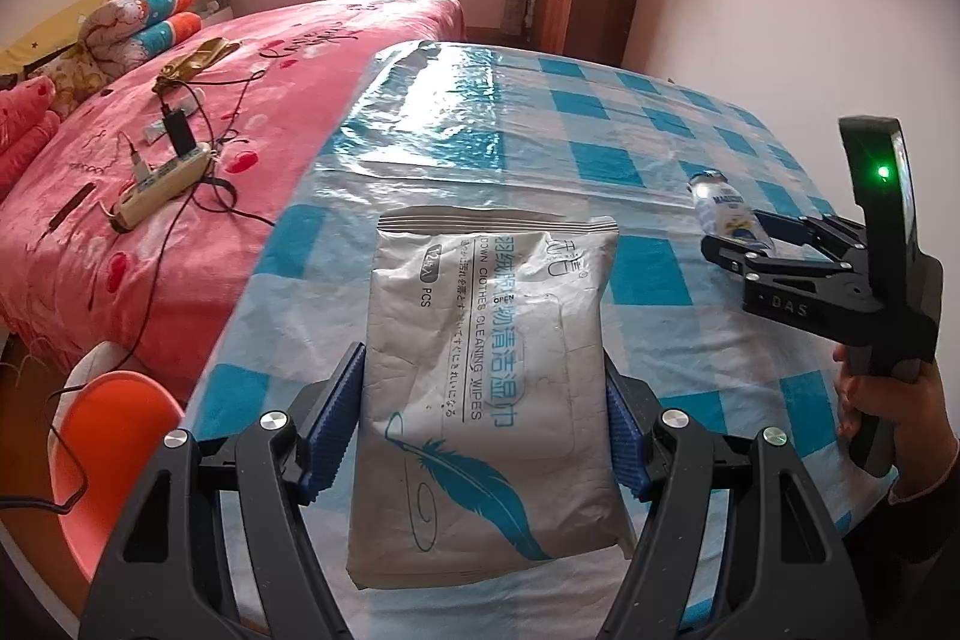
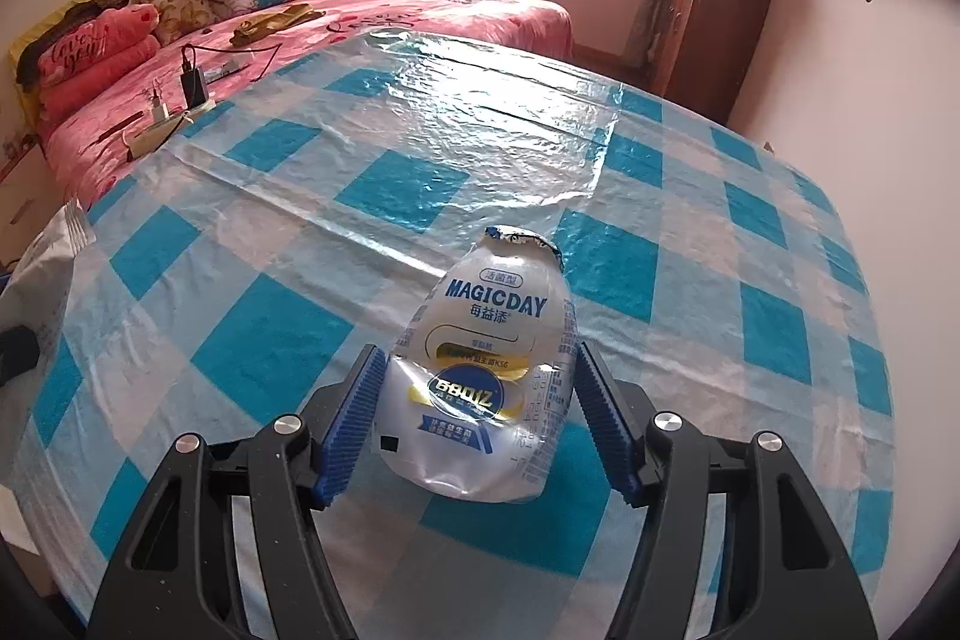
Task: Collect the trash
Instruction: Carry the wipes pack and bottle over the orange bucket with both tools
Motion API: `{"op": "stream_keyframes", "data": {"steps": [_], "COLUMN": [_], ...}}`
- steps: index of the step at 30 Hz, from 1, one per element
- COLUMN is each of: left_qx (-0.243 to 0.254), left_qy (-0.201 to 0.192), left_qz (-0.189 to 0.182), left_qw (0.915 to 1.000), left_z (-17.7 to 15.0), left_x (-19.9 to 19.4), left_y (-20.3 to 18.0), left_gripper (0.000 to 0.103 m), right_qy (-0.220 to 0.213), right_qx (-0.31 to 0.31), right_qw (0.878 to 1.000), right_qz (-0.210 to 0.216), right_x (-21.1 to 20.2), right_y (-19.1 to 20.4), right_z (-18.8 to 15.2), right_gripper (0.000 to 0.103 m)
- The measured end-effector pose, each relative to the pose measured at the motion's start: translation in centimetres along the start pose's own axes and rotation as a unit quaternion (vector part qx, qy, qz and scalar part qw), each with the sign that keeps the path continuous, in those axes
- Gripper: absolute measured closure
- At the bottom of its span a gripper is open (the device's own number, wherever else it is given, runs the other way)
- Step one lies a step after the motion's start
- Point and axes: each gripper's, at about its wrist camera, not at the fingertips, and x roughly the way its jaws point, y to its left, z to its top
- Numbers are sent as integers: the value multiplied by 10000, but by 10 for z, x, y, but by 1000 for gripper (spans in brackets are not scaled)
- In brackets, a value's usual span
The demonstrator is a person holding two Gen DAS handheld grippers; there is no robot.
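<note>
Beyond bottle (image 2: 492, 382), open tablecloth (image 2: 468, 124)

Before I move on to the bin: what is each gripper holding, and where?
Left gripper clamps the wipes pack by its long side edges, near mid-length. Right gripper pinches the crushed bottle across its lower body.

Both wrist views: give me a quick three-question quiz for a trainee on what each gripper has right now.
1. True or false: the left gripper clamps the wipes pack.
2. What sits between the right gripper's pads? A) a crushed Magicday bottle B) a phone charger C) an orange chair
3. Fill in: both items are over the blue-and-white checked ____.

Key: 1 true; 2 A; 3 tablecloth.
</note>
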Motion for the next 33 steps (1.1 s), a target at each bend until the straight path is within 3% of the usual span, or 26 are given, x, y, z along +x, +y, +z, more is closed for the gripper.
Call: {"op": "stream_keyframes", "data": {"steps": [21, 33], "left_qx": [-220, -393], "left_qy": [-393, -538], "left_qz": [376, 768], "left_qw": [9983, 9948], "left_z": [-18, -19], "left_x": [-47, -69], "left_y": [39, 62], "left_gripper": [32, 32], "right_qy": [-65, -223], "right_qx": [-244, -377], "right_qw": [9997, 9983], "right_qz": [-27, 397], "right_x": [-47, -74], "right_y": [46, 69], "right_z": [-28, -22], "right_gripper": [38, 38]}}
